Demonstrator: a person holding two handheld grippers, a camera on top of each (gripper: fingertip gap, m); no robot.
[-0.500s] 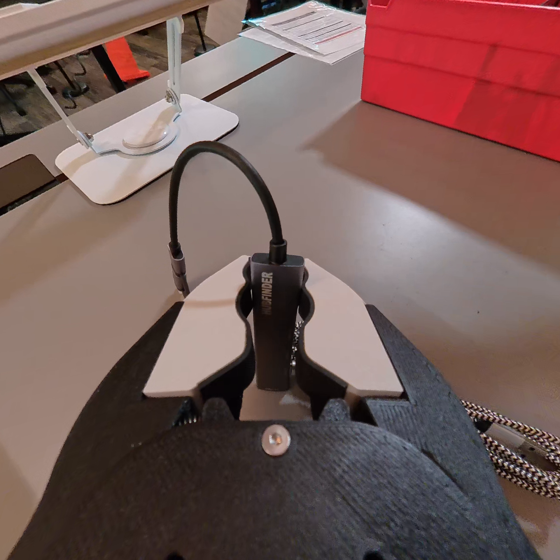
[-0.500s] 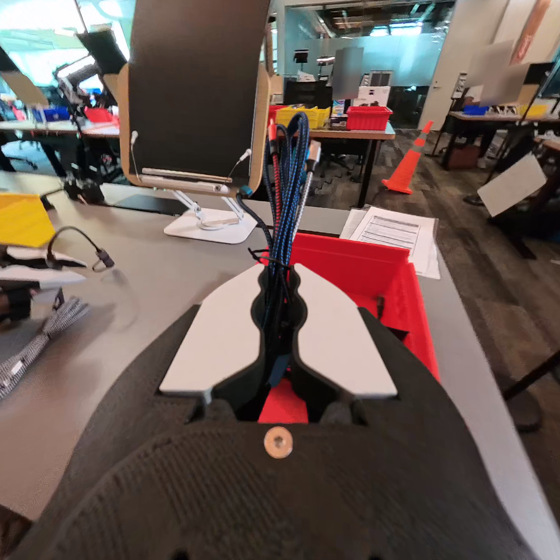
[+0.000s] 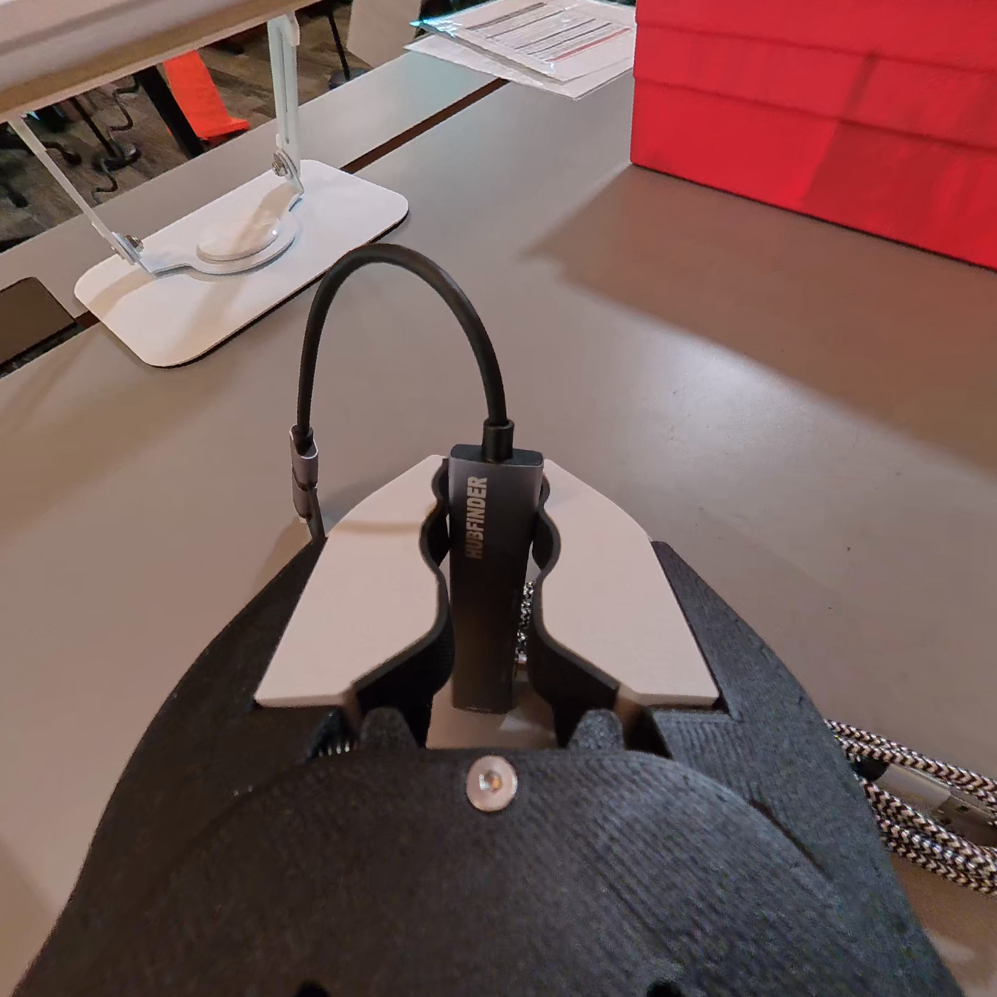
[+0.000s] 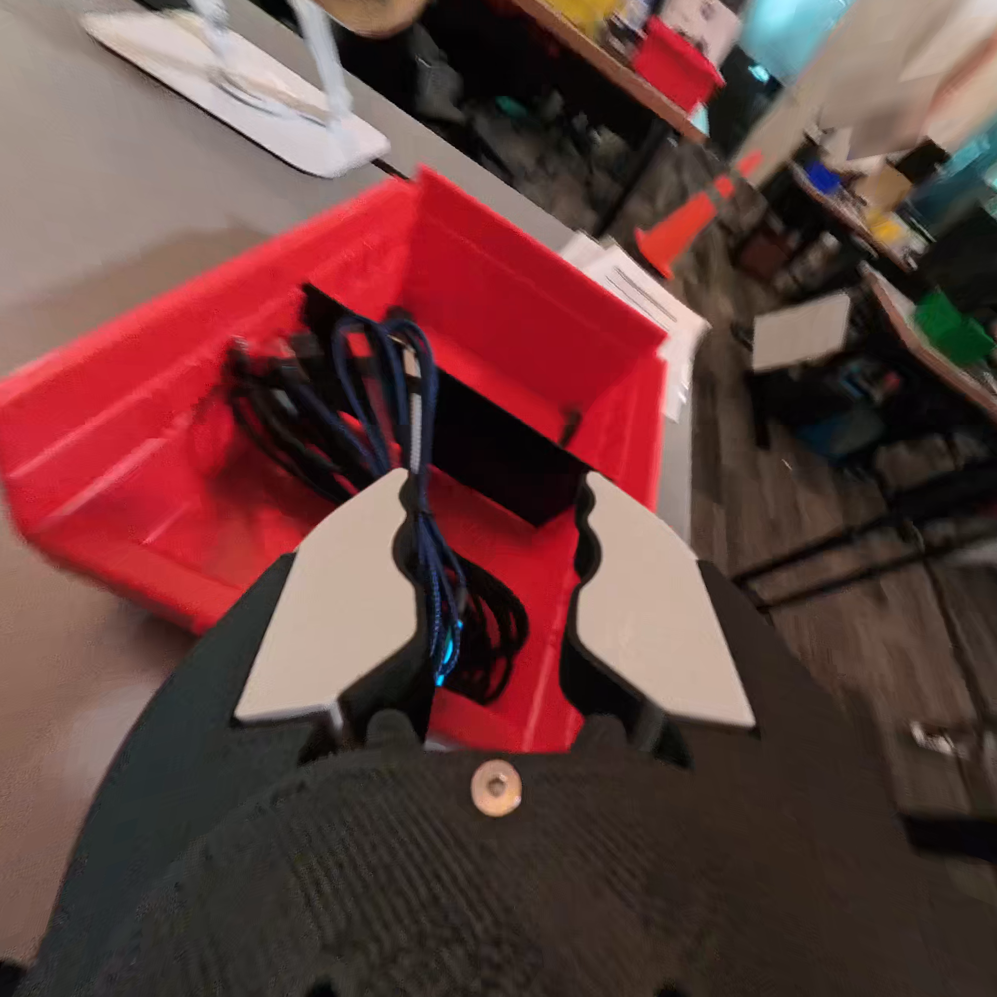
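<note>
The left gripper (image 3: 493, 485) clamps a hub (image 3: 493, 582) above the table (image 3: 755, 485); the right gripper (image 4: 493, 480) gapes over cables (image 4: 377, 410) lying in the red bin (image 4: 135, 431).

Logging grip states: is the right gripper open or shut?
Open: the right gripper has a wide gap between its fingers, over the red bin.

Grey table (image 3: 701, 431): white stand base (image 3: 243, 270), red bin (image 4: 162, 458), papers (image 3: 539, 43), braided cable (image 3: 928, 798).
</note>
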